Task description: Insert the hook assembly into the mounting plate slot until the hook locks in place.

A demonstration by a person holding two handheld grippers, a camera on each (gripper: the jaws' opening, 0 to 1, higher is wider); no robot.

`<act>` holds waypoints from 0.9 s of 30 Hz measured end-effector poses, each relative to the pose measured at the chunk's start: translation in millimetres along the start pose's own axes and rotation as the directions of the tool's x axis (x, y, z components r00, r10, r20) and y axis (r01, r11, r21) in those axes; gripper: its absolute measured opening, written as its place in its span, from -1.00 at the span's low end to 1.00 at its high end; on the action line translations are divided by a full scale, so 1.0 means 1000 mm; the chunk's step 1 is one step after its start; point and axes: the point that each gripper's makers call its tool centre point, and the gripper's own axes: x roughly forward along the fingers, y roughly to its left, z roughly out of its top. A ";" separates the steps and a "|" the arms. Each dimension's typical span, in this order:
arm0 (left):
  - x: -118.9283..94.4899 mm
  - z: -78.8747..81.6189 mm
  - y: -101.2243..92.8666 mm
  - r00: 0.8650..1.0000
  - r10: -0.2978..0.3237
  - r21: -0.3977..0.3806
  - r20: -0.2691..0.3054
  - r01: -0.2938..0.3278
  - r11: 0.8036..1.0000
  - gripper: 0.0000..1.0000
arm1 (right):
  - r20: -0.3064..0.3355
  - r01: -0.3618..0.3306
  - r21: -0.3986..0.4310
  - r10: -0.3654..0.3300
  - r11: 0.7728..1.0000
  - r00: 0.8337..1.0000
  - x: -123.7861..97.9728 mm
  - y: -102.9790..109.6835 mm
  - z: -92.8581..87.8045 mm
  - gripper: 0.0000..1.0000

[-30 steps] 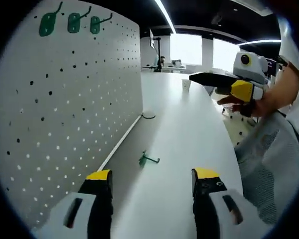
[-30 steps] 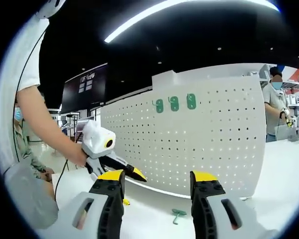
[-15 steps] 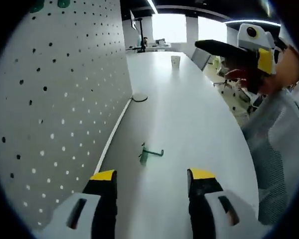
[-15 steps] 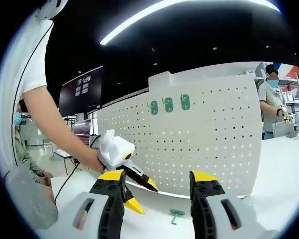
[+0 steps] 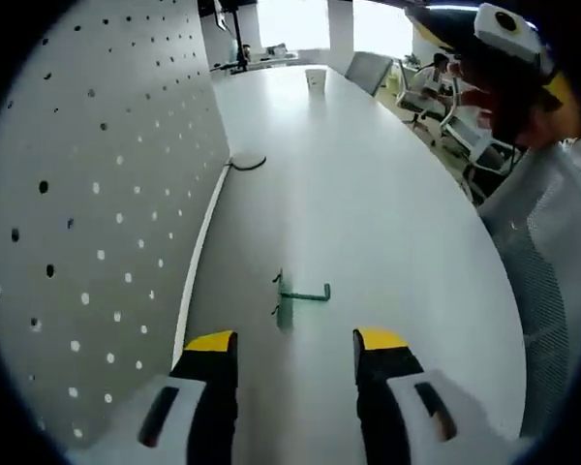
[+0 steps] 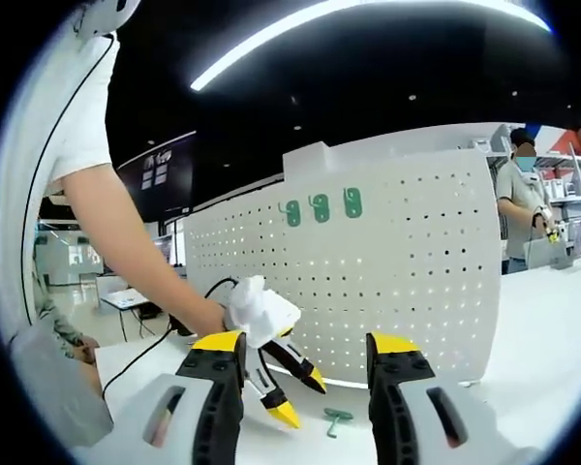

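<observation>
hook (image 5: 292,296) nearer; white table (image 5: 387,223), maybe office

Bright daylight from the windows (image 5: 300,19) at the far end washes the left gripper view, blowing them out to white and laying a pale sheen along the white table (image 5: 368,213), where the small green hook (image 5: 292,295) casts only a faint, soft shadow. The right gripper view is darker overhead, lit by a long ceiling light strip (image 6: 368,29) that glares white against the black ceiling, while the pegboard (image 6: 387,262) beneath stands evenly lit. Both views bend strongly toward their edges, and the nearest parts at the bottom look slightly soft, perhaps from motion.
</observation>
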 end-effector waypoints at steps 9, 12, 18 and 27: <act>0.021 -0.004 0.003 0.996 -0.040 0.005 -0.078 0.041 0.999 -0.08 | 0.014 0.015 0.013 -0.016 1.000 1.000 -0.002 -0.005 0.002 -0.07; 0.023 0.001 0.005 0.997 -0.050 -0.012 -0.066 0.049 0.999 -0.14 | 0.014 0.020 0.023 -0.021 1.000 1.000 -0.002 -0.007 0.001 -0.08; 0.023 0.001 0.003 0.995 -0.071 0.012 -0.074 0.072 0.997 -0.24 | 0.014 0.029 0.026 -0.030 0.999 0.999 -0.002 -0.009 0.001 -0.10; 0.023 0.002 0.008 0.996 -0.034 0.024 -0.079 0.036 0.999 -0.70 | -0.007 0.042 0.027 -0.042 0.999 0.999 -0.003 -0.012 -0.004 -0.14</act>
